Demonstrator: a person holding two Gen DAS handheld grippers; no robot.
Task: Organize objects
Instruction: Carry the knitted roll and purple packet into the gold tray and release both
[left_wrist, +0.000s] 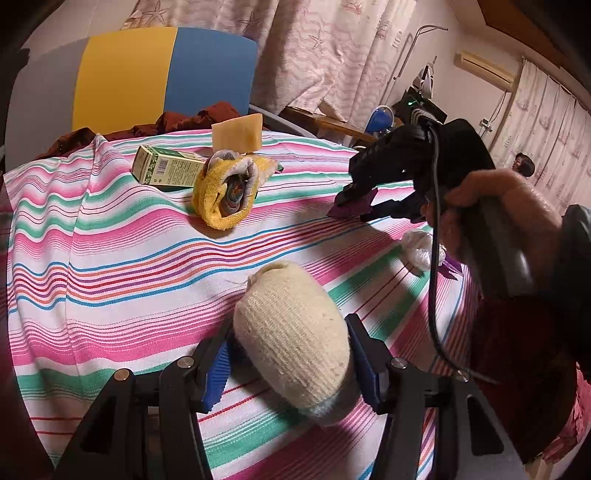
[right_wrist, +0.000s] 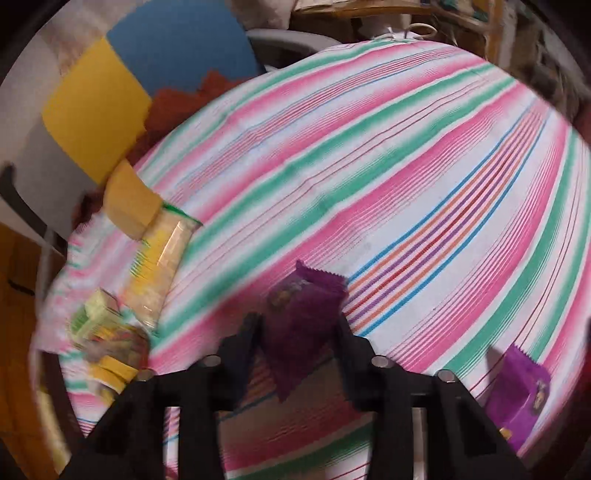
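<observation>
Two grippers loaded, sorting by kind

Both grippers carry something over the striped cloth (left_wrist: 122, 236). Left gripper (left_wrist: 291, 354) is clamped on a cream sock ball (left_wrist: 291, 339), blue pads pressing its sides at the widest part, likely so the soft roll cannot slip; it sits low, at or just above the cloth, cannot tell which. Right gripper (right_wrist: 299, 325) is closed on a purple packet (right_wrist: 303, 314), pinched at the flat body so it hangs edge-down; seen from the left wrist, its tip is close to the cloth. A hand (left_wrist: 506, 218) grips the right handle.

Far side has a cluster: yellow sock roll (left_wrist: 225, 192), green carton (left_wrist: 166, 170), yellow sponge (left_wrist: 238, 133), touching or nearly. Judging by that, the cream ball probably goes beside the yellow roll. Second purple packet (right_wrist: 521, 398) lies near the right edge, well apart from the cluster, so packets likely pair there. White wrapped item (left_wrist: 419, 247) is unclear. Right view is blurred.
</observation>
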